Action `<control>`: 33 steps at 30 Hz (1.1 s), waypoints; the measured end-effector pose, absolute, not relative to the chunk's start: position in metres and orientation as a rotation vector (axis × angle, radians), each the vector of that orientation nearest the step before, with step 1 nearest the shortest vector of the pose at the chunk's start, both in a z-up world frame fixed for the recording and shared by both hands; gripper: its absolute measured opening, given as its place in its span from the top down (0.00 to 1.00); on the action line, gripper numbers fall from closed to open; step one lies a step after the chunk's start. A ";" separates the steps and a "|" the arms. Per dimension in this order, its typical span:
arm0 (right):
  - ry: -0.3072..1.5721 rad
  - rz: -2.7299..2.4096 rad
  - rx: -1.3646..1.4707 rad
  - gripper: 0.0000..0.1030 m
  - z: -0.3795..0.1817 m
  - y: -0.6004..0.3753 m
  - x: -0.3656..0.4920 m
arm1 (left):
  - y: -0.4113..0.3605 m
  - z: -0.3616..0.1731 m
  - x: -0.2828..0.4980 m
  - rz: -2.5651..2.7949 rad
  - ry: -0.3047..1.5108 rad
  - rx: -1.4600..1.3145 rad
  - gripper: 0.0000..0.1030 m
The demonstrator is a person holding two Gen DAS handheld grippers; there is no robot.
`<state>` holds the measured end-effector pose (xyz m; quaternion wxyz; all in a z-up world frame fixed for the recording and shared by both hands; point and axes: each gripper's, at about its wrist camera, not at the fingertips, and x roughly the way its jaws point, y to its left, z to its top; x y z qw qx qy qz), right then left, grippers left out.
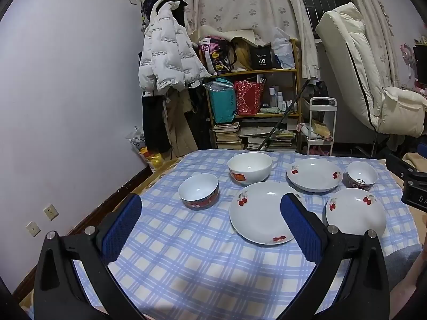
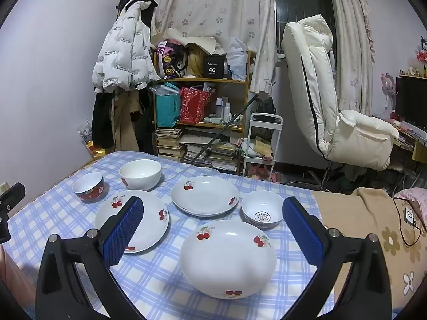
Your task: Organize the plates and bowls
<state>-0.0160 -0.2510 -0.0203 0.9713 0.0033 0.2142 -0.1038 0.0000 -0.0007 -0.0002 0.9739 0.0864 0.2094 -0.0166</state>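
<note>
Three white cherry-print plates lie on the blue checked cloth: a near-left plate (image 1: pixel 263 212) (image 2: pixel 132 220), a far plate (image 1: pixel 314 174) (image 2: pixel 205 195) and a near-right plate (image 1: pixel 355 211) (image 2: pixel 228 257). A large white bowl (image 1: pixel 249 168) (image 2: pixel 140 174) stands at the back. A red-rimmed small bowl (image 1: pixel 198 190) (image 2: pixel 88 186) sits left, another small bowl (image 1: pixel 362 175) (image 2: pixel 262 208) right. My left gripper (image 1: pixel 210 213) is open and empty above the cloth, in front of the near-left plate. My right gripper (image 2: pixel 213 216) is open and empty over the near-right plate.
The checked cloth (image 1: pixel 186 253) covers a low surface with a wall to the left. Behind stand a cluttered shelf (image 1: pixel 253 98), a small white cart (image 2: pixel 263 138) and a white recliner chair (image 2: pixel 333 112). A beige floral blanket (image 2: pixel 373 226) lies to the right.
</note>
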 end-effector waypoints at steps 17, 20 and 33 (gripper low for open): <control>0.430 -0.208 0.006 0.00 -0.022 -0.251 -0.015 | 0.003 -0.003 -0.001 -0.013 0.426 0.171 0.01; 0.428 -0.208 0.007 0.00 -0.022 -0.251 -0.015 | 0.003 -0.004 0.000 -0.011 0.427 0.175 0.01; 0.430 -0.208 0.009 0.00 -0.023 -0.251 -0.015 | 0.005 -0.006 0.002 -0.004 0.429 0.183 0.01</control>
